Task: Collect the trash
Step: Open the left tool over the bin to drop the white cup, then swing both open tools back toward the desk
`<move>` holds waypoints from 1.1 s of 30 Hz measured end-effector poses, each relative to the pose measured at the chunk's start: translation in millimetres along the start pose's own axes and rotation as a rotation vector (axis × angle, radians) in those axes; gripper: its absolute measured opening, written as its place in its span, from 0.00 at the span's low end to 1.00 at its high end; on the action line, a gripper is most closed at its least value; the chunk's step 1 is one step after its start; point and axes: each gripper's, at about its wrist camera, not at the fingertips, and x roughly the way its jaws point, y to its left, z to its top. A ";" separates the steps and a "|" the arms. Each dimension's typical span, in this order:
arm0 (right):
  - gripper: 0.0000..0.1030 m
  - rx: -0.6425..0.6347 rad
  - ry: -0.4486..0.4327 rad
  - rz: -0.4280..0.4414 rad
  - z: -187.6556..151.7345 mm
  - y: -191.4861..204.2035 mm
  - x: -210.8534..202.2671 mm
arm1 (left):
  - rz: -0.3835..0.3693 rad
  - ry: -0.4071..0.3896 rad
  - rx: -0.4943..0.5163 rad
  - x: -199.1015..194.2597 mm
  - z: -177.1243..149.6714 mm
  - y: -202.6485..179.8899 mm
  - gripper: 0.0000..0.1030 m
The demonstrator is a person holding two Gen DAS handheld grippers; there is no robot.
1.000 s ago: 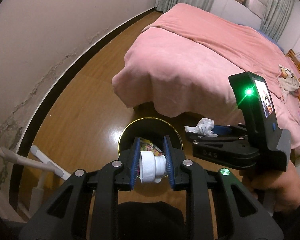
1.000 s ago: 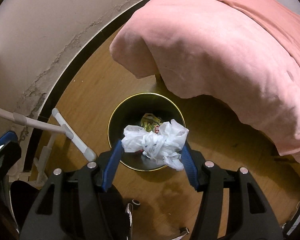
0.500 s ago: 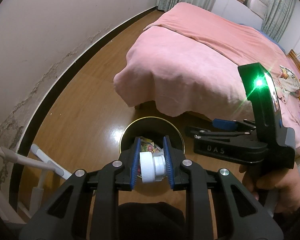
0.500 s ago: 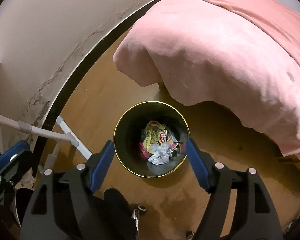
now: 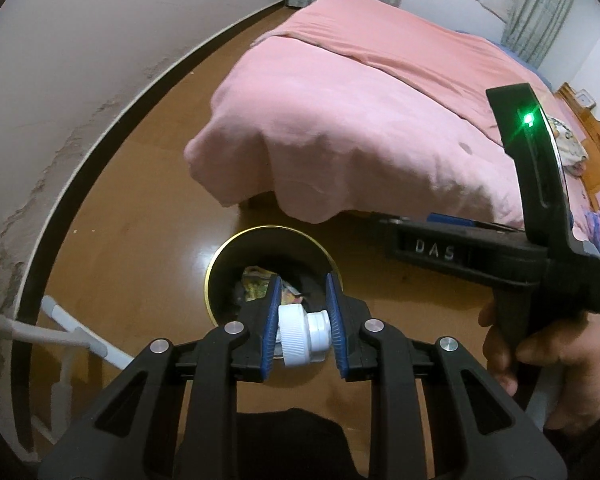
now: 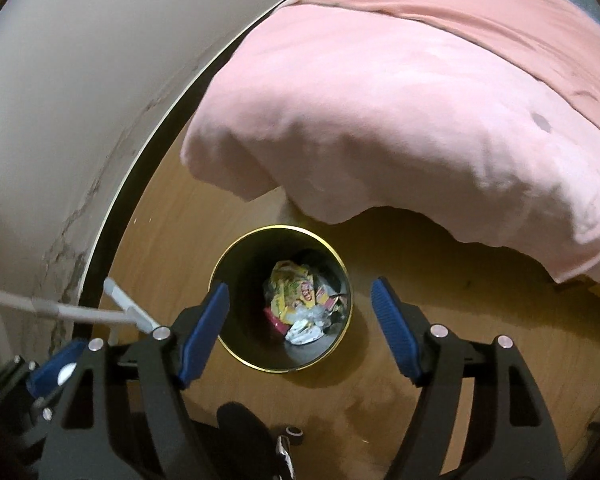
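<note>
- The left gripper [image 5: 303,330] pinches a white screw cap with its bottle neck [image 5: 305,334] crosswise between its blue pads, over the near rim of the bin.
- The right gripper [image 6: 300,330] stands spread wide with nothing between its pads, above the same bin.
- The black, gold-rimmed trash bin [image 6: 342,264] sits on the wood floor just beside the pink bedspread [image 6: 400,120]; yellow wrappers [image 6: 290,288] and a crumpled white bag [image 6: 304,330] lie inside.
- Risk: released this near the rim, the cap could strike the edge, bounce out and roll under the bed.
</note>
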 end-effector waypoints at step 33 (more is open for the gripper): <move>0.75 -0.489 -0.222 0.237 -40.5 185.7 -134.5 | 0.316 -0.297 -0.233 -240.8 -78.0 138.9 0.90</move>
